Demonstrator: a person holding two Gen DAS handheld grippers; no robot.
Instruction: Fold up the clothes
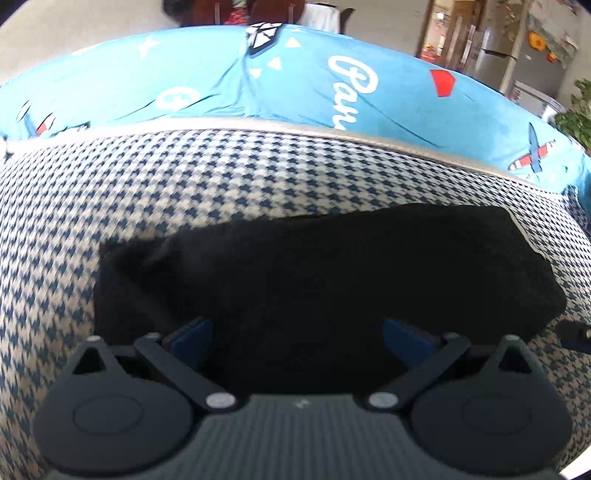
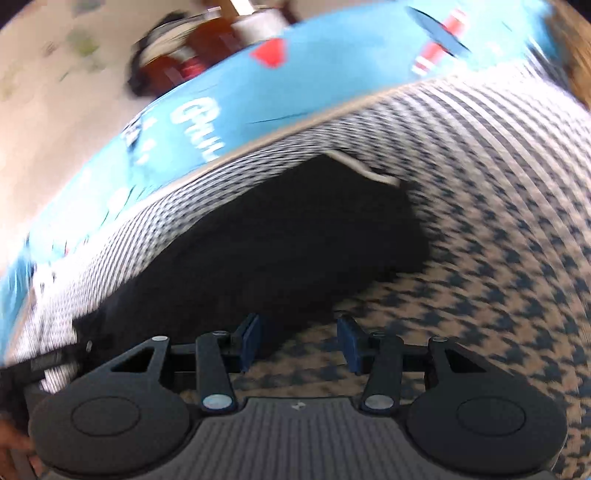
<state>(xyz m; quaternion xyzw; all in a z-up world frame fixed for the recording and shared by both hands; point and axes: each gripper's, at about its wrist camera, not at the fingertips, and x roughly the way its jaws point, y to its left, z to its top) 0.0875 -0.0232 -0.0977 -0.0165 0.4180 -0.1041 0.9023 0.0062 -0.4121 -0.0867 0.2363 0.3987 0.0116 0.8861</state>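
Note:
A black garment (image 1: pixel 295 273), folded into a flat oblong, lies on the blue-and-white houndstooth cover (image 1: pixel 184 177). My left gripper (image 1: pixel 299 338) hovers over the garment's near edge, jaws wide apart and nothing between its blue pads (image 1: pixel 192 338). The right wrist view is blurred by motion. There the black garment (image 2: pixel 277 236) stretches away to the left, with a pale strip (image 2: pixel 369 171) at its far corner. My right gripper (image 2: pixel 300 343) is open beside the garment's near right edge, over the cover, with nothing pinched between its pads (image 2: pixel 349 343).
A bright blue sheet (image 1: pixel 295 81) printed with planes and white lettering borders the houndstooth cover on the far side. Beyond it stand dark chairs (image 1: pixel 258 11), a fridge (image 1: pixel 517 55) and a green plant (image 1: pixel 576 118). A dark piece (image 1: pixel 574 334) shows at the right edge.

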